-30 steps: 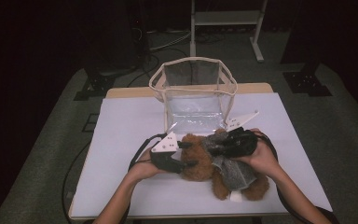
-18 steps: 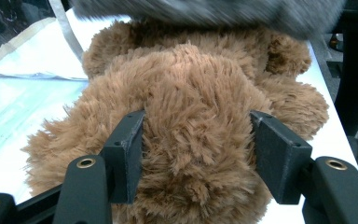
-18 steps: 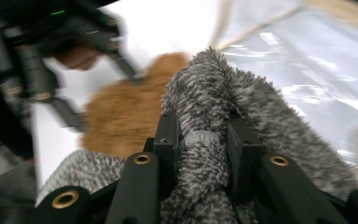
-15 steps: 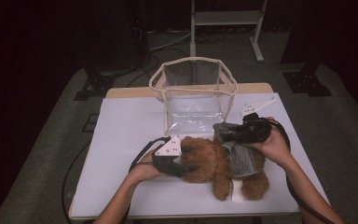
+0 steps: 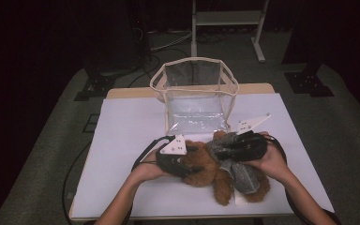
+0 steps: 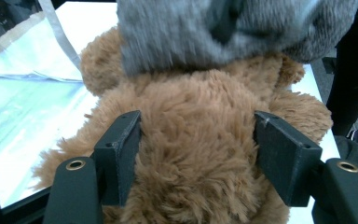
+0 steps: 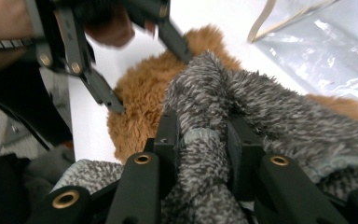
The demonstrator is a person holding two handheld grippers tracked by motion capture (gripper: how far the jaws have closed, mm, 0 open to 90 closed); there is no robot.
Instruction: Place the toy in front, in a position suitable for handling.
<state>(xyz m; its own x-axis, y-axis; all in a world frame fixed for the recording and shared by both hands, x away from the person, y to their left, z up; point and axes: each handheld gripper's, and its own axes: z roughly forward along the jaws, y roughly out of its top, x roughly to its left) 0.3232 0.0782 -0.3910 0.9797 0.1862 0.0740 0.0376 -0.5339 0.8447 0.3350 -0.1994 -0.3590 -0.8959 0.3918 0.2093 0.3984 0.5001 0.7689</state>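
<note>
Left gripper (image 5: 187,161) jaws, just opened wider, straddle the bear (image 5: 206,166); right gripper (image 5: 222,150) pinches the grey garment (image 5: 236,171).

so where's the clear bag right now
In the high view the clear bag stands open at the table's far middle, just behind the teddy bear held between both grippers.

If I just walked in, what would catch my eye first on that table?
A fluffy brown teddy bear lying near the front of the white table, with the left gripper straddling its body and the right gripper pinching its grey knitted garment. Behind it stands an open clear plastic bag.
</note>
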